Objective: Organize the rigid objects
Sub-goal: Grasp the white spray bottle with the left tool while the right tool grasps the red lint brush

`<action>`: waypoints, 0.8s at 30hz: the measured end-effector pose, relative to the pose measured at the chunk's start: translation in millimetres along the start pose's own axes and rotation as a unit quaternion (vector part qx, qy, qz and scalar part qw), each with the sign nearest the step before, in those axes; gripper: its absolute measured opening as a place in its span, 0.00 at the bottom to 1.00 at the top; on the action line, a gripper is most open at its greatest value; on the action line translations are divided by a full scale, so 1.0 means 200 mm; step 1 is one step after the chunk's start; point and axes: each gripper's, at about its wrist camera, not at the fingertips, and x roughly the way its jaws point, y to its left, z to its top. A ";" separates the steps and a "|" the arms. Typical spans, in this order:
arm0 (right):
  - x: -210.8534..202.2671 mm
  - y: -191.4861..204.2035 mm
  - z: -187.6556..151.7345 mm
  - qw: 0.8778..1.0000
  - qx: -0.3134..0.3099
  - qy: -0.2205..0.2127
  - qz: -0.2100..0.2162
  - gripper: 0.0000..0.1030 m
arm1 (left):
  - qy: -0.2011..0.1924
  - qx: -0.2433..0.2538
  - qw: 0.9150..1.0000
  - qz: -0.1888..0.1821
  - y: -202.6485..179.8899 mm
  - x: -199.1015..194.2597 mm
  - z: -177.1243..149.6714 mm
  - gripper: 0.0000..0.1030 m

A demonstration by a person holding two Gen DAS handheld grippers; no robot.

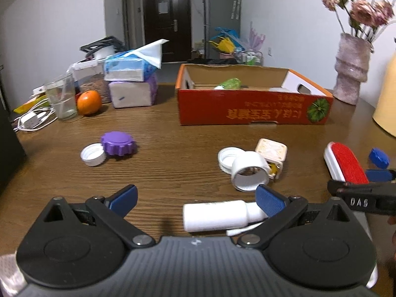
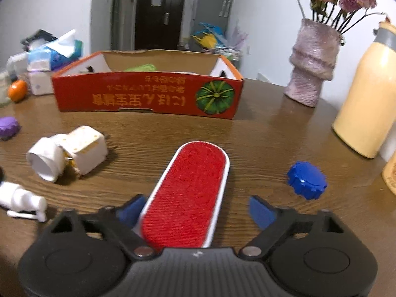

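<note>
In the left wrist view, the left claw (image 1: 196,199) stands open just above the table (image 1: 173,128), holding nothing; a white bottle (image 1: 222,214) lies on its side between the fingers, its long axis across the claw, neck touching or just beside the right finger. Ahead lie a purple cap (image 1: 118,145) touching a white cap (image 1: 93,154), and to the right a white tube (image 1: 250,171) against a square plug (image 1: 271,154). The red box (image 1: 255,104) stands further back. At the right edge the brush (image 1: 346,162) runs toward the other claw. In the right wrist view, the right claw (image 2: 195,210) is partly open with the brush (image 2: 190,193) between its fingers, long axis pointing straight ahead toward the box (image 2: 148,96); the left pad (image 2: 131,210) touches its edge, the right pad stands clear, so no grip yet. A blue cap (image 2: 307,180) lies just to the right. The right hand is plainly the nearer one for the brush, and closing should pinch it across its width.
</note>
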 end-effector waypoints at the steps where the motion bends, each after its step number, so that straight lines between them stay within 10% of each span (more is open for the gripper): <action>1: 0.00 -0.02 0.00 1.000 0.004 -0.001 0.017 0.60 | 0.001 0.005 1.000 -0.002 -0.01 0.00 -0.01 1.00; 24: -0.05 -0.07 -0.04 0.998 0.019 -0.042 0.050 0.53 | 0.016 0.023 1.000 0.001 -0.17 0.10 -0.04 1.00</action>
